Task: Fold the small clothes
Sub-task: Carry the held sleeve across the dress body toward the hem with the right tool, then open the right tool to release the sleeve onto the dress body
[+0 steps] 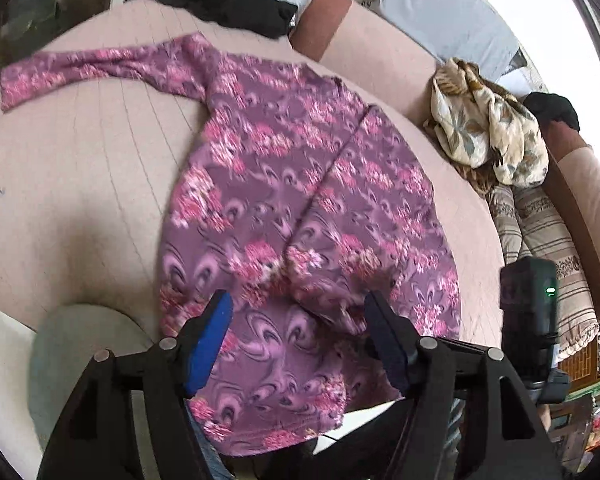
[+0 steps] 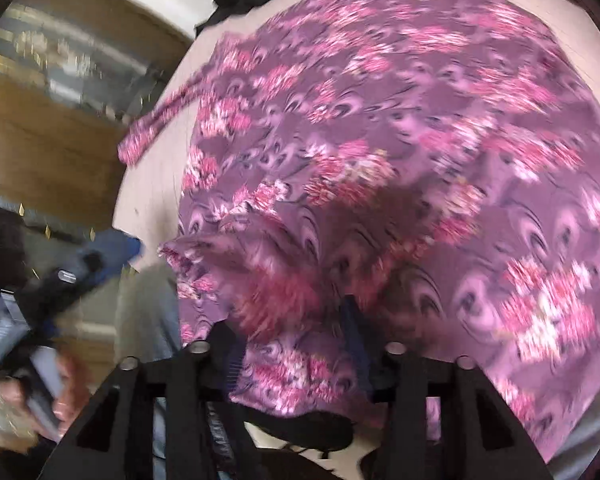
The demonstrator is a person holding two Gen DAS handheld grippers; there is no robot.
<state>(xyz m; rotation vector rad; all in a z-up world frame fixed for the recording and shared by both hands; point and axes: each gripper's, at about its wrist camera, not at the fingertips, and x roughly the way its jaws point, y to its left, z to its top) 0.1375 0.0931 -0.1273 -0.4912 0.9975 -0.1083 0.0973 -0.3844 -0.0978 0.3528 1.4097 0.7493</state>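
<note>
Both fisheye views are daylit and bright, with straight lines bowed and dark vignetting at the rims. The left wrist view is mildly soft; glare whitens its upper right edge. The right wrist view shows heavy motion blur throughout.

Home living room, beige sofa point(image 1: 372, 56), striped cushions point(image 1: 548, 240), scattered clothes

Pink-beige sofa point(image 1: 372, 56), striped cushions point(image 1: 540, 232), wooden cabinet point(image 2: 40, 152), daylight.

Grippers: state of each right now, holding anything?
Left gripper: open above the purple floral garment, gripping nothing.
Right gripper: open, garment hem lies loose between its jaws.
</note>
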